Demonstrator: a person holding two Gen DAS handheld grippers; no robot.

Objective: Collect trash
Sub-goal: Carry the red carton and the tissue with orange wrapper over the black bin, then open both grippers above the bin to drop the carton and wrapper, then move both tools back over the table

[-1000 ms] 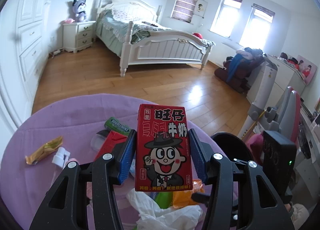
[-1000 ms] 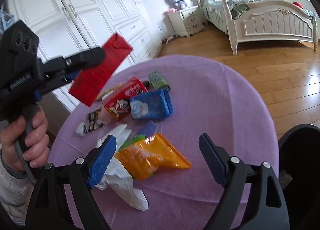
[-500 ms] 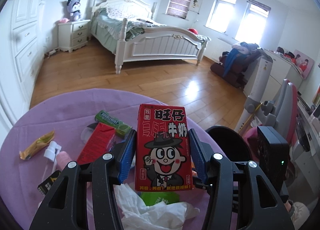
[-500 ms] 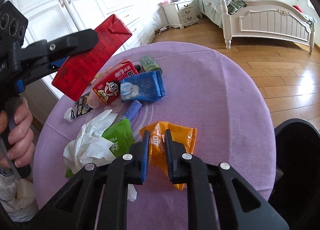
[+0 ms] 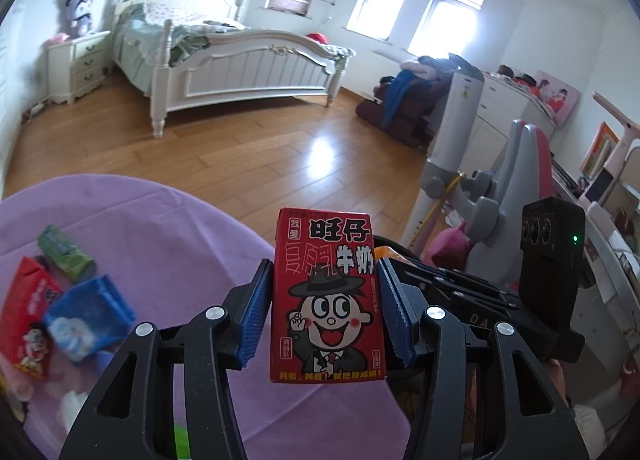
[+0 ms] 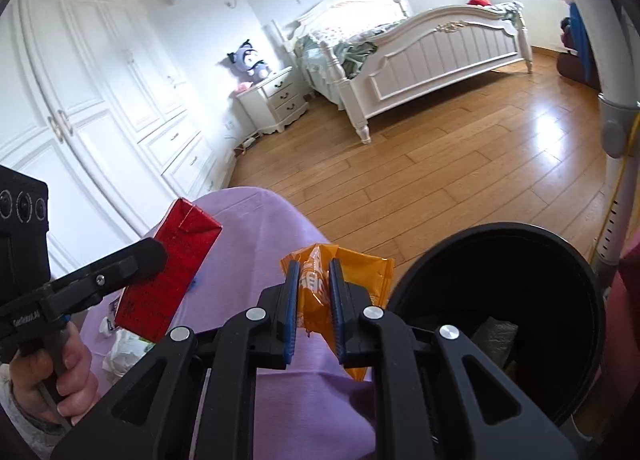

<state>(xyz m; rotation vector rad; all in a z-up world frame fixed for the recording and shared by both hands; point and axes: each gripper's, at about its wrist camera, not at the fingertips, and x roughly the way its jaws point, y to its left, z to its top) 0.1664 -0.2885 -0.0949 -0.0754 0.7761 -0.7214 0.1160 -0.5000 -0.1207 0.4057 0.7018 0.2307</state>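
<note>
My left gripper (image 5: 326, 310) is shut on a red milk carton (image 5: 326, 296) with a cartoon face, held upright above the purple table (image 5: 180, 244). The same red carton (image 6: 168, 272) shows at the left of the right wrist view, with the left gripper (image 6: 132, 264) and a hand (image 6: 68, 376) behind it. My right gripper (image 6: 314, 310) is shut on an orange snack wrapper (image 6: 360, 272), lifted off the table beside the black trash bin (image 6: 500, 300). The bin holds some crumpled paper (image 6: 494, 340). Still on the table lie a blue packet (image 5: 88, 316), a red pouch (image 5: 28, 324) and a green roll (image 5: 64, 252).
White crumpled tissue (image 6: 124, 352) lies at the table's near left. A white bed (image 5: 240, 60) and nightstand (image 5: 78, 64) stand across the wood floor. A grey-pink chair (image 5: 516, 188) and white pole (image 5: 440, 180) stand right of the bin. Wardrobes (image 6: 80, 100) line the left wall.
My right gripper closed on the orange wrapper, lifted it and swung right toward the bin. The left gripper carried the red carton right as well; the table trash slid to the left of its view.
</note>
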